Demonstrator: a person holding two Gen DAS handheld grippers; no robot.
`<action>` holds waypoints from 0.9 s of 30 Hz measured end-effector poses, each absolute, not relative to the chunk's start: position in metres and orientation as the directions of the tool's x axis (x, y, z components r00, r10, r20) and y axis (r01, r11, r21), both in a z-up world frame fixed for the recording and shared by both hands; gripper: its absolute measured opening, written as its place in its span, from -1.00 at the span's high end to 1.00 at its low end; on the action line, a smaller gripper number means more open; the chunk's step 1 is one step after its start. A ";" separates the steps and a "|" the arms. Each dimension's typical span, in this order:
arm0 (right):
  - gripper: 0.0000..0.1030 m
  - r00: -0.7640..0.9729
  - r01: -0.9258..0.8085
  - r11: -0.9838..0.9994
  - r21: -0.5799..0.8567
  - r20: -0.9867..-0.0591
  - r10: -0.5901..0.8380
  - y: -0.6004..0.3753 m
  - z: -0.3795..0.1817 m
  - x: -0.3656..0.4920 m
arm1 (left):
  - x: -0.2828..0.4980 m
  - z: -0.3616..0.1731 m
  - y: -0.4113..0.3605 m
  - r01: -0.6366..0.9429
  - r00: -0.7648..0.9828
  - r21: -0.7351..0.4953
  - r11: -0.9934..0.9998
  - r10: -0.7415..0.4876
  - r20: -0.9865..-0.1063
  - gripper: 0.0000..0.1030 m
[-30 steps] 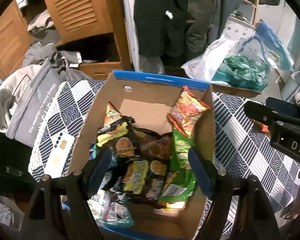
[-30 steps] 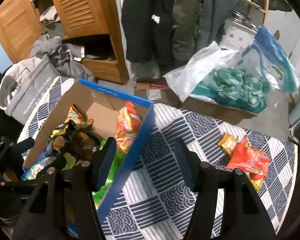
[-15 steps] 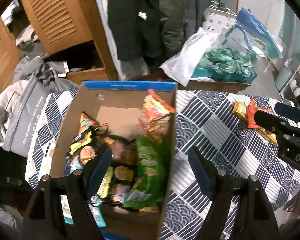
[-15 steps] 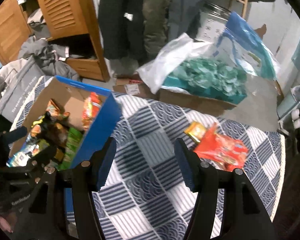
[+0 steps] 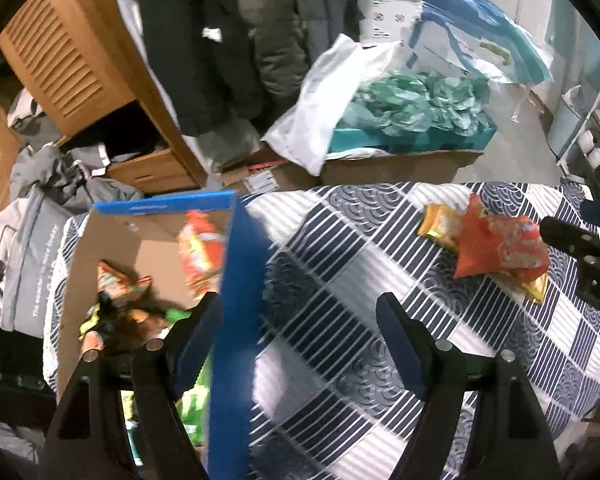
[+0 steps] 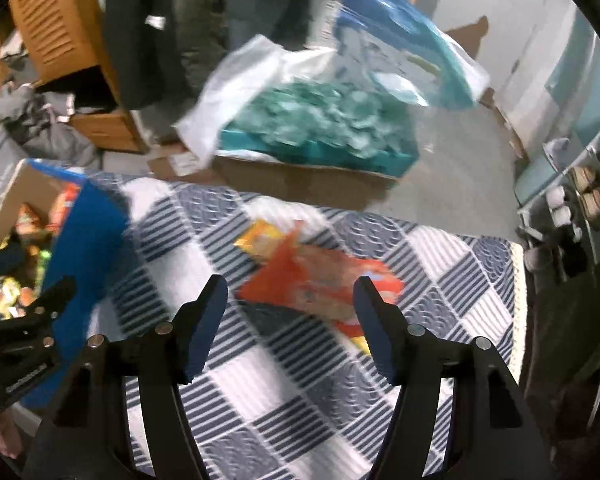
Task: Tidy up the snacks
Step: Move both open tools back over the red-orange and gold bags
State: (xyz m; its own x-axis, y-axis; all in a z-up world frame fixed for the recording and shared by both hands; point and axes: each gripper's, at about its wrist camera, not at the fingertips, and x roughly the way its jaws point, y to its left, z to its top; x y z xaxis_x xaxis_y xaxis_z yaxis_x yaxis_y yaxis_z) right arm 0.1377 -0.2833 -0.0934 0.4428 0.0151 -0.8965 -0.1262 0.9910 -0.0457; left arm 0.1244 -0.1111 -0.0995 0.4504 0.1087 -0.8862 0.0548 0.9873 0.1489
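Observation:
A cardboard box with blue rim (image 5: 236,280) (image 6: 88,240) holds several snack packets at the table's left. A red snack bag (image 5: 499,248) (image 6: 323,276) lies over a yellow packet (image 5: 439,222) (image 6: 260,236) on the checked cloth at the right. My left gripper (image 5: 300,316) hangs open above the box's right wall and bare cloth, nothing between its fingers. My right gripper (image 6: 290,300) hovers just short of the red bag, its jaws opening and empty. The right gripper's tip (image 5: 571,240) shows beside the red bag in the left wrist view.
Blue-and-white checked tablecloth (image 5: 359,280) (image 6: 260,400) covers the table. Beyond its far edge stand a cardboard box with teal tissue (image 5: 411,120) (image 6: 319,128), a white plastic bag, hanging coats and a wooden louvred cabinet (image 5: 68,60). A grey bag (image 5: 24,248) sits at the left.
Both grippers have swept right, away from over the box toward the red bag. The box has slid to the left of both views. The right jaws stand slightly wider.

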 end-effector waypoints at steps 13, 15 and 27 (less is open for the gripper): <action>-0.28 0.400 -0.045 0.997 -0.070 -0.916 -0.046 -0.348 -0.138 0.179 | 0.165 -0.143 -0.170 0.058 0.385 0.183 0.981 0.147 -0.911 -0.55; -0.28 0.397 -0.029 0.996 -0.080 -0.916 -0.061 -0.356 -0.145 0.187 | 0.169 -0.151 -0.176 0.059 0.375 0.192 0.980 0.156 -0.914 -0.55; -0.27 0.328 -0.013 0.989 -0.147 -0.935 -0.134 -0.367 -0.191 0.209 | 0.187 -0.185 -0.196 0.056 0.322 0.214 0.975 0.185 -0.928 -0.55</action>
State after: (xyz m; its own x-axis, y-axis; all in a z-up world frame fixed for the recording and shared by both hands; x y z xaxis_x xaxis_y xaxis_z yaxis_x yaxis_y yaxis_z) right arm 0.2095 -0.3675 -0.1910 0.3283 -0.1343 -0.9350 -0.0135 0.9891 -0.1468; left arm 0.1866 -0.1959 -0.1853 0.3224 0.1854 -0.9283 0.0557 0.9752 0.2141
